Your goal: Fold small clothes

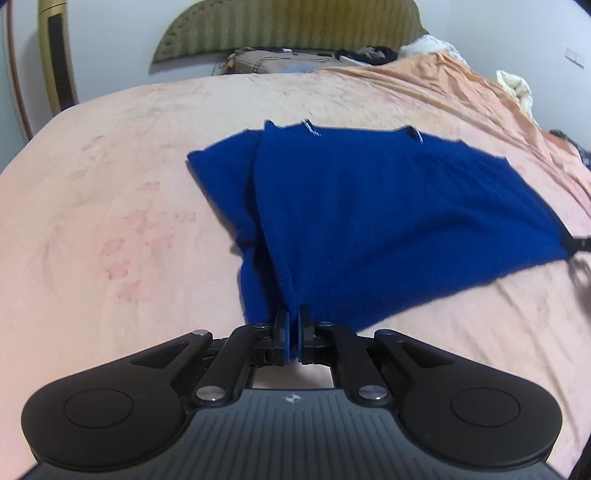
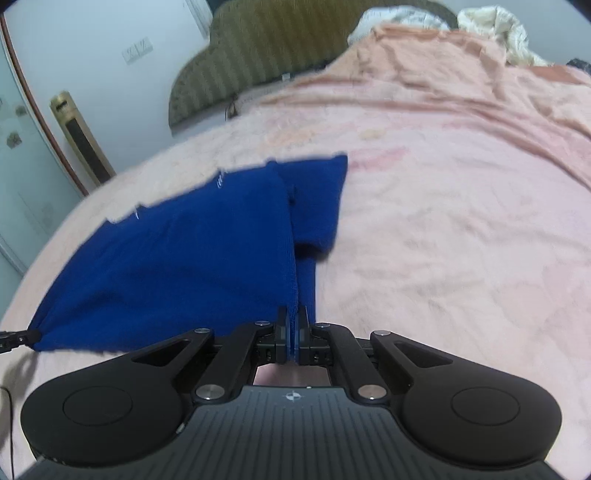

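Note:
A small royal-blue knit garment (image 1: 369,206) lies spread on a pink bed cover (image 1: 110,221), with a sleeve folded along its left side. My left gripper (image 1: 293,314) is shut on the garment's near left corner, the cloth pinched between its pads. In the right wrist view the same blue garment (image 2: 177,266) stretches off to the left, and my right gripper (image 2: 295,314) is shut on its near right corner. The tip of the right gripper (image 1: 580,245) shows at the garment's far right corner in the left wrist view; the left gripper's tip (image 2: 14,339) shows at the left edge of the right view.
An olive padded headboard (image 1: 288,29) and a pile of clothes and bedding (image 1: 369,55) stand at the far end of the bed. A gold floor-standing unit (image 1: 55,55) is by the wall on the left. The pink cover (image 2: 461,221) extends wide to the right.

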Demonstrator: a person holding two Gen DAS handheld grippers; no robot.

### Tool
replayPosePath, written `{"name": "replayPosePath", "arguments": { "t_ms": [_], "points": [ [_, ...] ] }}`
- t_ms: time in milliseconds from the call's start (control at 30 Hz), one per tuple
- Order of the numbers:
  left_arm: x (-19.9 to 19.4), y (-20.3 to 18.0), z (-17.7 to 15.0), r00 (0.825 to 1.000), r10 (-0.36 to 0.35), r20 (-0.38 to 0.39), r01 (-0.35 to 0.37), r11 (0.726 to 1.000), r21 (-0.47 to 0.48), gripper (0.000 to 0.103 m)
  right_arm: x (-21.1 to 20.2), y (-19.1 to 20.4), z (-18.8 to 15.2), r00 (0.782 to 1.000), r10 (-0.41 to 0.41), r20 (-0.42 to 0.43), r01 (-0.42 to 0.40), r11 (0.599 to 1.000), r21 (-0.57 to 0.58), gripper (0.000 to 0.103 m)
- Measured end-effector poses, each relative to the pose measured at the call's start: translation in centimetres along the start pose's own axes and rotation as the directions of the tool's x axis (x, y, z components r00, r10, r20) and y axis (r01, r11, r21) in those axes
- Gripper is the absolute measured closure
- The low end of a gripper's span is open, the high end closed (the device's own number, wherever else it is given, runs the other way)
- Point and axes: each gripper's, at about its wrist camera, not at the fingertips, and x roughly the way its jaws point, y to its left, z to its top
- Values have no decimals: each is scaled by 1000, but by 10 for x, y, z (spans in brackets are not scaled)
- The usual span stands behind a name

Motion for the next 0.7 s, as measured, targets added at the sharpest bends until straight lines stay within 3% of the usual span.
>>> {"name": "replayPosePath", "arguments": {
  "t_ms": [33, 100, 167, 233, 300, 333, 367, 400, 467, 533, 600, 667, 700],
  "points": [
    [-2, 2, 1, 1000, -6, -1, 6, 1000, -1, 96, 2, 0, -1, 1000, -15, -2, 15, 1000, -3, 99],
    [-11, 8, 5, 1000, 1, 5, -1, 1000, -6, 95, 0, 3, 1, 998, -62, 11, 62, 998, -11, 82],
    [-19, 9, 11, 997, 66, 35, -66, 998, 6, 94, -10, 13, 5, 988, -138, 73, 142, 989, -45, 69],
    [-24, 5, 24, 993, 84, 80, -85, 996, 9, 93, -18, 28, 11, 978, -160, 137, 175, 980, -99, 64],
    [-22, -6, 38, 991, 54, 120, -55, 998, 5, 87, -15, 51, 17, 983, -94, 157, 120, 979, -164, 60],
    [-16, -13, 44, 991, 50, 126, -51, 999, 5, 75, -10, 59, 18, 988, -58, 145, 84, 981, -178, 53],
    [-8, -21, 48, 991, 56, 121, -58, 998, 18, 67, 0, 71, 19, 993, -12, 116, 35, 980, -195, 52],
    [2, -28, 49, 991, 78, 111, -84, 996, 44, 49, 10, 80, 17, 996, 18, 87, 1, 977, -213, 52],
    [26, -36, 46, 979, 181, 96, -190, 976, 103, 46, 30, 97, 12, 999, 30, 42, -18, 967, -252, 50],
    [37, -35, 45, 969, 237, 66, -243, 963, 116, 47, 48, 105, 5, 1000, 5, -6, -7, 958, -285, 43],
    [27, -29, 44, 976, 199, 88, -206, 975, 79, 47, 59, 106, -4, 998, -58, -35, 44, 947, -319, 41],
    [17, -25, 49, 975, 183, 128, -191, 980, 51, 45, 52, 110, -4, 998, -68, -11, 61, 948, -313, 41],
    [15, -24, 53, 971, 192, 140, -200, 979, 45, 37, 45, 112, -2, 998, -63, 14, 64, 951, -303, 39]
  ]
}}
